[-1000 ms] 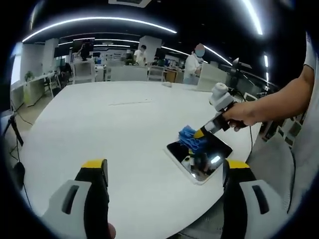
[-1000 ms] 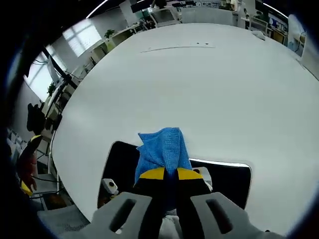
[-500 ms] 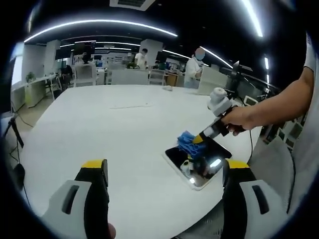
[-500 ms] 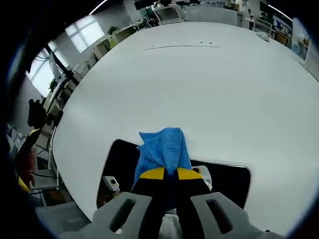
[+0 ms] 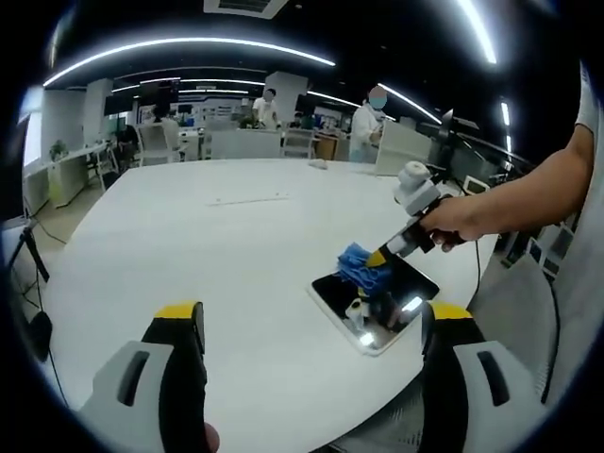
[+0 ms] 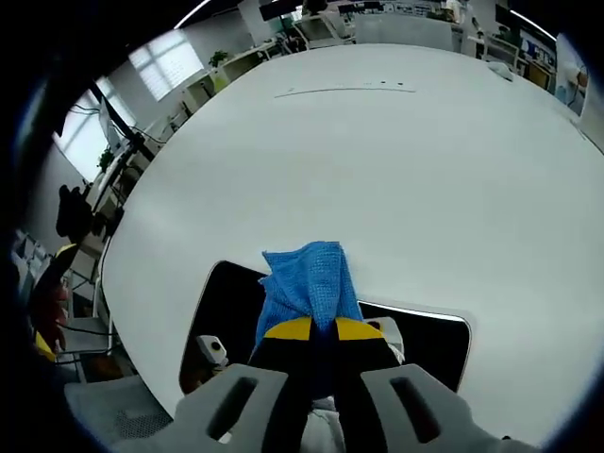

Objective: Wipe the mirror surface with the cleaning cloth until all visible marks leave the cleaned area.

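Observation:
A rectangular mirror (image 5: 396, 293) with a white rim lies flat on the white table (image 5: 217, 245), near its right edge. My right gripper (image 5: 378, 257) is shut on a blue cleaning cloth (image 5: 359, 265) and presses it onto the mirror's far part. In the right gripper view the blue cloth (image 6: 308, 286) sticks out past the shut right gripper (image 6: 321, 328), with the dark mirror (image 6: 231, 307) spread under it. My left gripper (image 5: 316, 316) is held open above the table's near edge, with nothing between its fingers (image 5: 179, 326).
A person's bare arm (image 5: 528, 198) holds the right gripper from the right side. Far behind the table are desks, chairs and standing people (image 5: 366, 123). A thin seam (image 6: 340, 90) runs across the tabletop far from the mirror.
The right gripper and cloth shifted slightly back and forth over the mirror's far part. Left gripper stays open and still.

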Tool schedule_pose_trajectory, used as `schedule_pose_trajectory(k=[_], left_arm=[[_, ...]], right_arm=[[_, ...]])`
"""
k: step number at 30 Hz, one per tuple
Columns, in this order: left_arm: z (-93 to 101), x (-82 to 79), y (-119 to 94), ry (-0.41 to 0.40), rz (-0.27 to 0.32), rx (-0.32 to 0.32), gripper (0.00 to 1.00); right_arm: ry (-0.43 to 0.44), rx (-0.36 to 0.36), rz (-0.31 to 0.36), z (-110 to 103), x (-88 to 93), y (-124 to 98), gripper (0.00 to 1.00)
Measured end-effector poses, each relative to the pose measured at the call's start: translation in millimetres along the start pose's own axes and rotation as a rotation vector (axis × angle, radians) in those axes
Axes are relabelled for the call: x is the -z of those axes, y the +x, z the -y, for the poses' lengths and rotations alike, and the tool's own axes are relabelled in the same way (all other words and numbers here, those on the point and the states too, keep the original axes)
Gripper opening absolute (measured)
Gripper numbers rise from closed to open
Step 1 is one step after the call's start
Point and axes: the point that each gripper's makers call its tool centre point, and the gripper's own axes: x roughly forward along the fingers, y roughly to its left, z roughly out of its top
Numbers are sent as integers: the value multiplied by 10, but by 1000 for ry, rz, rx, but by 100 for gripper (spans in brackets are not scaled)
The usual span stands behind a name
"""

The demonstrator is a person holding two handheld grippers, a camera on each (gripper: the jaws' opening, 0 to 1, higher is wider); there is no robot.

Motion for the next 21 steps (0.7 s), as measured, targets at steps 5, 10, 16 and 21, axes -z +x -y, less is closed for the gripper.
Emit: schedule_pose_trajectory(k=[5, 10, 16, 21], left_arm=[[-26, -38, -2, 15, -1, 2, 95], [-41, -70, 19, 21, 4, 4, 95], [17, -90, 49, 27, 2, 15, 95], [31, -91, 59, 27, 0, 19, 95]], right_arm=[[7, -1, 2, 35, 3, -5, 1], [20, 5, 3, 102, 12, -28, 1], [31, 14, 5, 195, 25, -48, 2], [36, 27, 4, 276, 37, -74, 2]])
